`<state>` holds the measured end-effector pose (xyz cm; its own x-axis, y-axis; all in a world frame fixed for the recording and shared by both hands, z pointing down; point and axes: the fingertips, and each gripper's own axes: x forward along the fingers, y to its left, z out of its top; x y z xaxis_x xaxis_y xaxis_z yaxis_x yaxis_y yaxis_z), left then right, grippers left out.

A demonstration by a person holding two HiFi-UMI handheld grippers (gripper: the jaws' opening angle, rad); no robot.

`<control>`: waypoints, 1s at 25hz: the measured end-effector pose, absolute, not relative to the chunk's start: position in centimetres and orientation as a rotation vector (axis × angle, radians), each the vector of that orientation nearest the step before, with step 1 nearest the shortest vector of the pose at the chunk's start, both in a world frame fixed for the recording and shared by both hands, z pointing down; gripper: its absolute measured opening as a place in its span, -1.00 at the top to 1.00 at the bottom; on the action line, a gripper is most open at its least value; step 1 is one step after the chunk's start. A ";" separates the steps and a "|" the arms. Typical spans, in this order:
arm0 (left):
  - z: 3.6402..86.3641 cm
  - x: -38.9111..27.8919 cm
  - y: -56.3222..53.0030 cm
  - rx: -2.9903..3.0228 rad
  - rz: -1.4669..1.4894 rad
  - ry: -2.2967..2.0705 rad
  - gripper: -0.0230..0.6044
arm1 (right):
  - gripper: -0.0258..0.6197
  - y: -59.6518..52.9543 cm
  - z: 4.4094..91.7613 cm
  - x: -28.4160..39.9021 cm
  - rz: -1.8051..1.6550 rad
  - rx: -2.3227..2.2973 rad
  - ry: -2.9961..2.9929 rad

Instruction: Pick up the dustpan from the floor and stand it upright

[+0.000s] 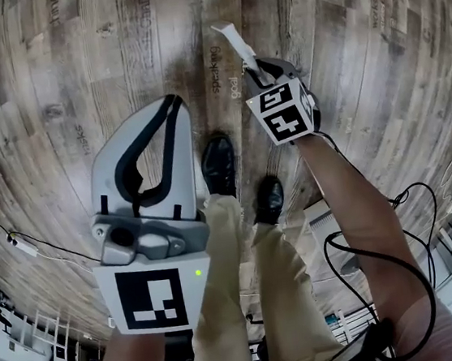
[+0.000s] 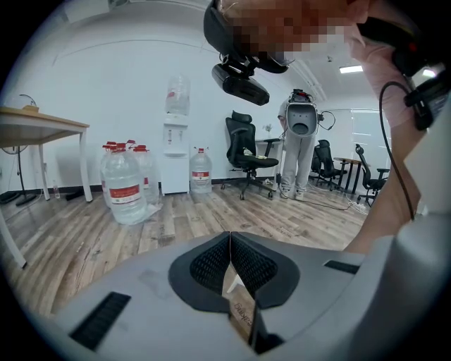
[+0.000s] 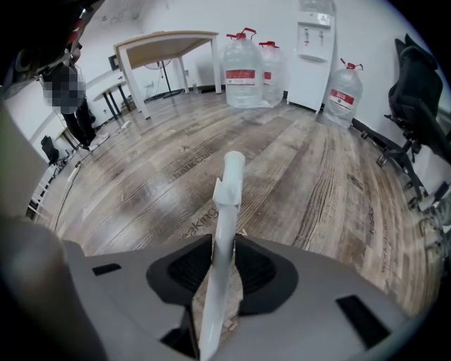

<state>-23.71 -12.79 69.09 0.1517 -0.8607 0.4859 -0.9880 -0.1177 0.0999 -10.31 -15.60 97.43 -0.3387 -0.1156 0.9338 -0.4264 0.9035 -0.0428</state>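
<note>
Dustpan handle is slim and white; glossy.

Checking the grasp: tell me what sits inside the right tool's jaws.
The right tool is closed on a slim white handle, whose tip sticks out ahead. The handle's lower end passes behind the tool's body, so whatever it joins is hidden.
</note>
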 end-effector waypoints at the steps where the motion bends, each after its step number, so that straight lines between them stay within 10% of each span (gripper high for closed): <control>1: 69.0 -23.6 -12.8 2.044 0.437 -1.761 0.88 | 0.58 -15.6 97.6 -10.3 0.344 0.399 -1.908; 25: 63.4 -22.4 -12.1 2.073 0.409 -1.828 0.88 | 0.72 -16.1 92.1 -9.2 0.324 0.434 -1.912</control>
<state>-22.43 -12.14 63.37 0.1281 -0.8920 0.4335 -0.9917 -0.1097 0.0672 -9.17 -16.11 92.15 -0.3377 -0.1461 0.9299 -0.4441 0.8957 -0.0205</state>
